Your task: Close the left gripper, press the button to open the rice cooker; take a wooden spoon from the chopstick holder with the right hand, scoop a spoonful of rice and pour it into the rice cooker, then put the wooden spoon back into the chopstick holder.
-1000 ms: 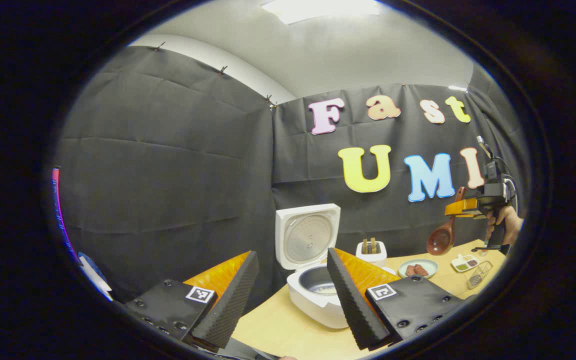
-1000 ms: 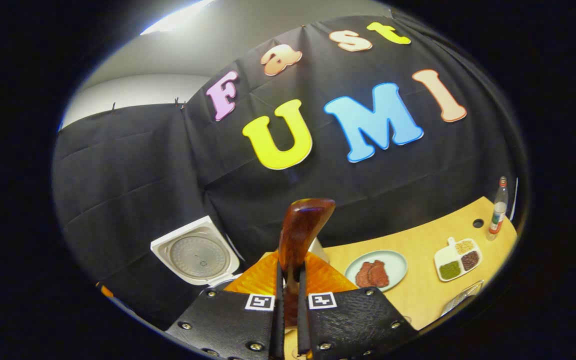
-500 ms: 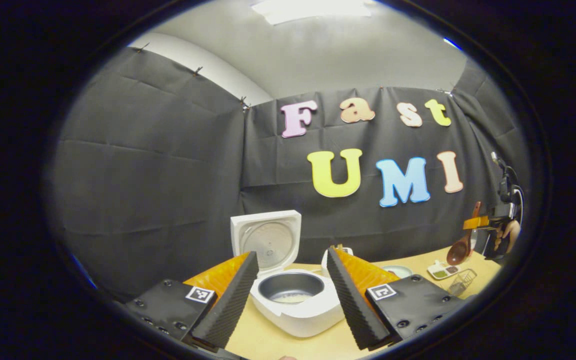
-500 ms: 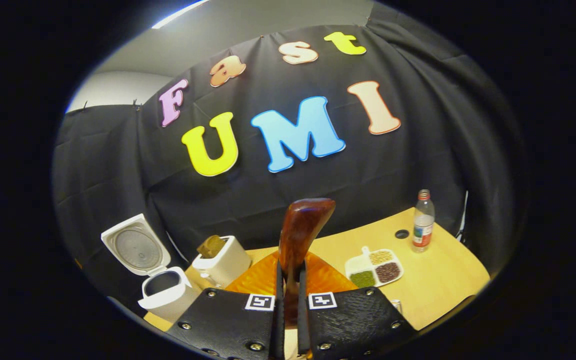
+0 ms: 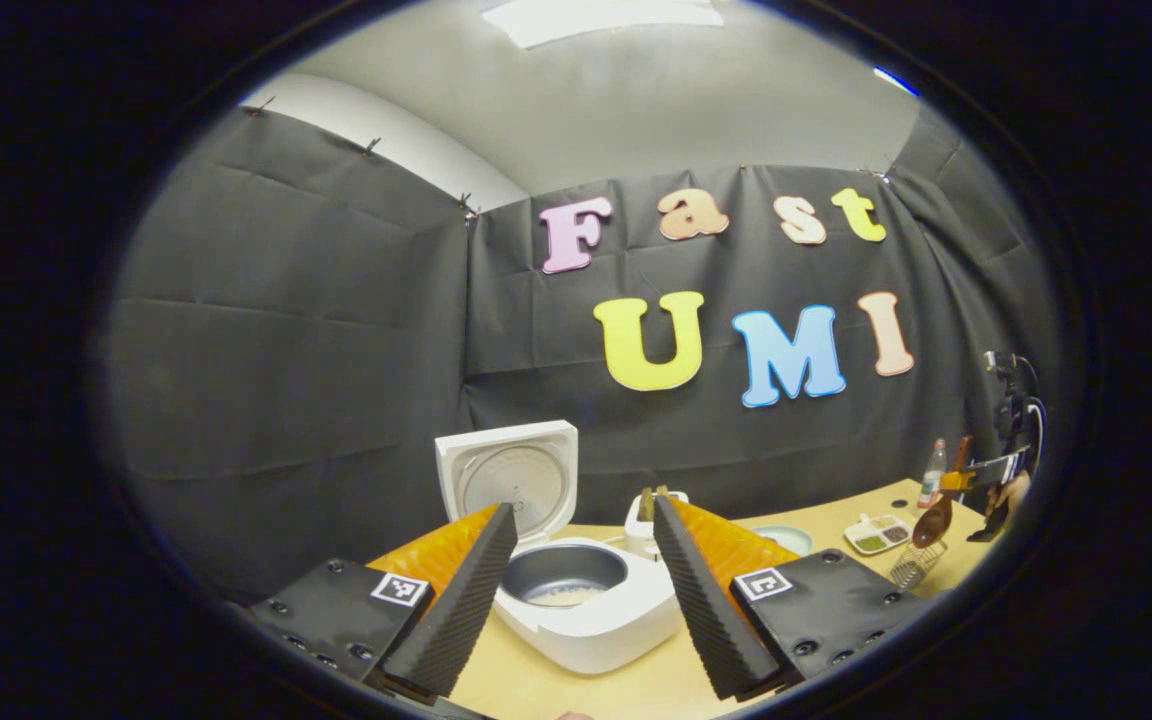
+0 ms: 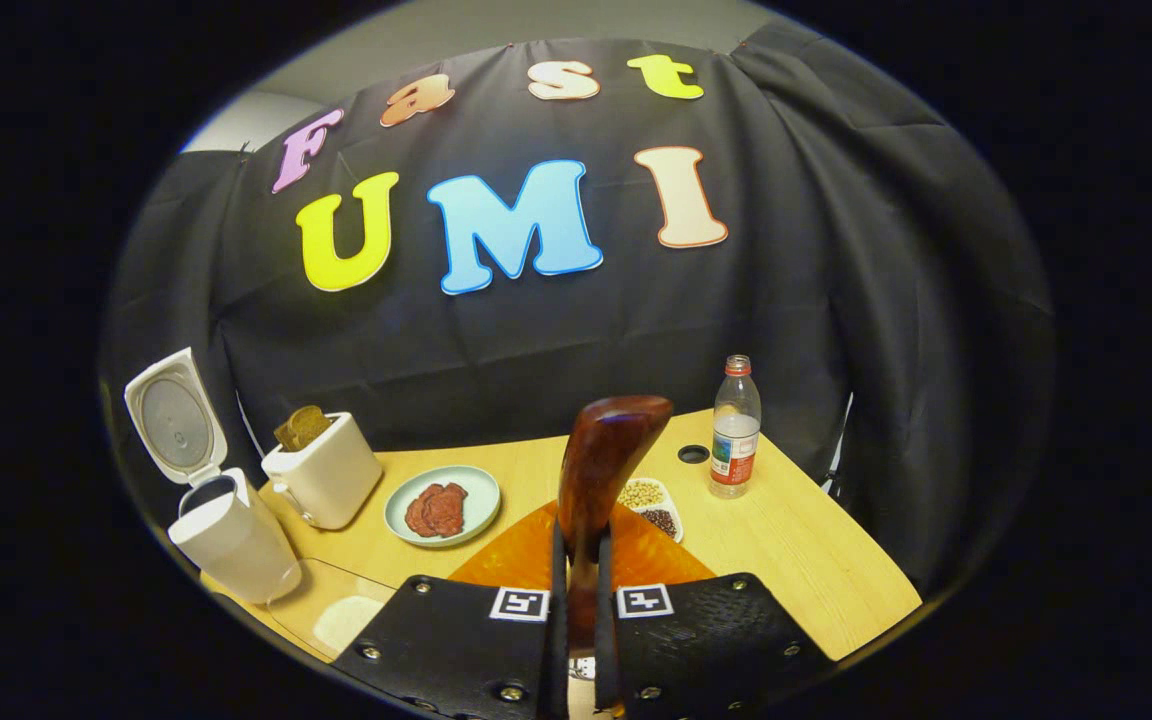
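The white rice cooker (image 5: 586,625) stands open on the table, its lid (image 5: 508,478) upright and a little rice in the grey inner pot (image 5: 564,575). My left gripper (image 5: 584,507) is open just in front of it, the pot showing between the fingers. Far right in the left gripper view, a hand holds my right gripper (image 5: 976,478), shut on the wooden spoon (image 5: 934,520), bowl hanging down just above the wire chopstick holder (image 5: 911,570). In the right gripper view the spoon's handle (image 6: 604,455) rises from my shut right gripper (image 6: 578,545). The cooker (image 6: 234,548) is at far left.
A white toaster (image 6: 324,478) with bread, a plate of meat slices (image 6: 441,505), a sectioned dish of beans (image 6: 651,500) and a water bottle (image 6: 734,430) stand on the wooden table (image 6: 806,560). A clear container with something whitish (image 6: 341,615) sits near the cooker.
My right gripper has carried the spoon rightward and down, to above the wire holder. Its view has swung right, bringing in the bottle. The cooker has slid between my left gripper's open fingers.
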{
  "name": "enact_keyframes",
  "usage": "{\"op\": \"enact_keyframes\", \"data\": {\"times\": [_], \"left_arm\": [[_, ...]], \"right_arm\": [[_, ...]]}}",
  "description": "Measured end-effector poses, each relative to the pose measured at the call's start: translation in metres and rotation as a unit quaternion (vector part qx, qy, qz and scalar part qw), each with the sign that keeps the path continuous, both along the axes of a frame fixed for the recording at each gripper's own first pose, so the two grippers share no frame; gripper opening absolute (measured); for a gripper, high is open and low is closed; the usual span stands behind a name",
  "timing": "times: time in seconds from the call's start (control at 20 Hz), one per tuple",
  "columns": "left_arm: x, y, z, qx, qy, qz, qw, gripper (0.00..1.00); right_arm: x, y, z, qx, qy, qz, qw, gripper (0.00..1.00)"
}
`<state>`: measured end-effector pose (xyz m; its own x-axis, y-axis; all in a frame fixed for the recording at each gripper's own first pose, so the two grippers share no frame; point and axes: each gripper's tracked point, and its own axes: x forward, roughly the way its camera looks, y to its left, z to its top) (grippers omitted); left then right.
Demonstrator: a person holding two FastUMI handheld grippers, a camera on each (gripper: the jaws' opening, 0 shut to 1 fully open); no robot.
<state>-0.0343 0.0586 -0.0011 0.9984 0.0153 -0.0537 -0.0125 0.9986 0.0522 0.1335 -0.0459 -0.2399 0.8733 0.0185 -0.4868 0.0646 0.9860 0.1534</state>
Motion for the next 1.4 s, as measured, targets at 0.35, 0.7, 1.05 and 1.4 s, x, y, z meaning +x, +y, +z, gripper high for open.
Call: {"op": "enact_keyframes", "data": {"times": [0.35,0.7,1.05,1.4], "left_arm": [[-0.006,0.013,-0.001,0.005,0.003,0.024,1.0,0.94],[0.0,0.004,0.001,0.001,-0.001,0.017,1.0,0.92],[0.023,-0.008,0.001,-0.009,-0.006,-0.004,1.0,0.99],[0.079,0.003,0.02,-0.016,-0.017,-0.009,1.0,0.99]], "right_arm": [[-0.009,-0.005,-0.034,0.018,0.036,-0.01,0.999,0.11],[-0.02,-0.016,-0.03,-0.01,0.031,-0.013,0.999,0.31],[-0.028,-0.042,0.032,-0.085,-0.026,-0.025,0.996,0.99],[-0.048,-0.034,0.119,-0.099,-0.104,-0.027,0.989,0.98]]}}
